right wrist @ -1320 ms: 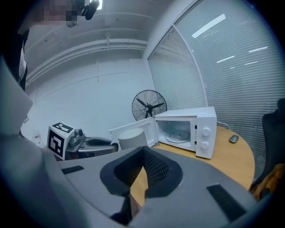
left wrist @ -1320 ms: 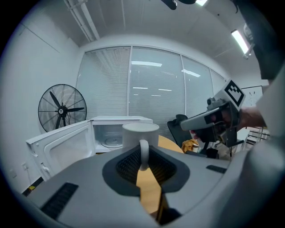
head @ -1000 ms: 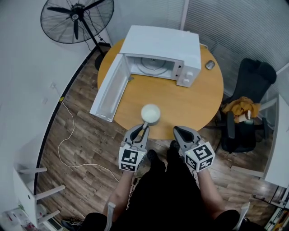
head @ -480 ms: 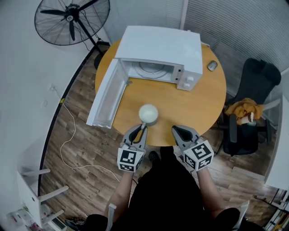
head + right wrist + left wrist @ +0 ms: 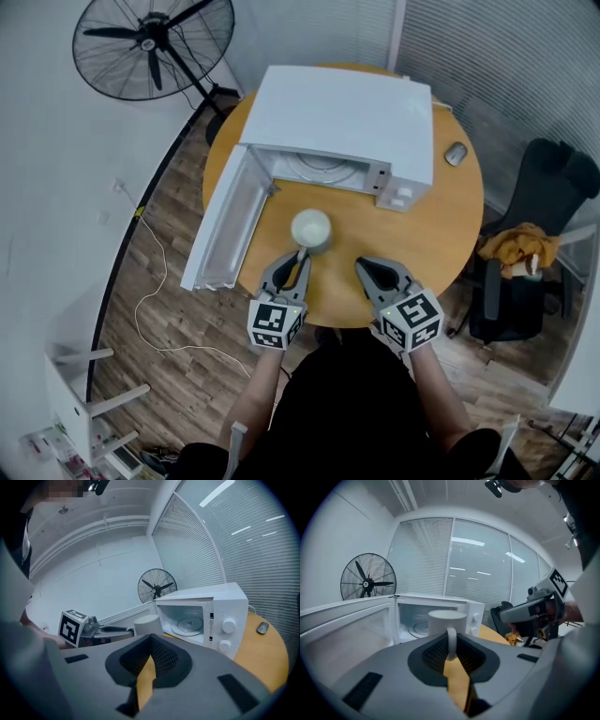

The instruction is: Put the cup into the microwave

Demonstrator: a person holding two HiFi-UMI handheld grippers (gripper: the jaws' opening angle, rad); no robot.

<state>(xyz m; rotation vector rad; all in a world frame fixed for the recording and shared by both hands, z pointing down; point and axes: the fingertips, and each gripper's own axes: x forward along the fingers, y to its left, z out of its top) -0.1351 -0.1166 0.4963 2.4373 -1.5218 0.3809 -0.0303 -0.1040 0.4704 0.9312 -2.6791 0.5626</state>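
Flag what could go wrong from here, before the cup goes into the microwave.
1. The left gripper holds the cup only by its thin handle, so the cup could pivot or slip in the jaws.
2. The open door stands close on the left of the path, and the cup or gripper may clip it.
3. The microwave has a low-looking opening, so the cup's rim could catch its upper edge.
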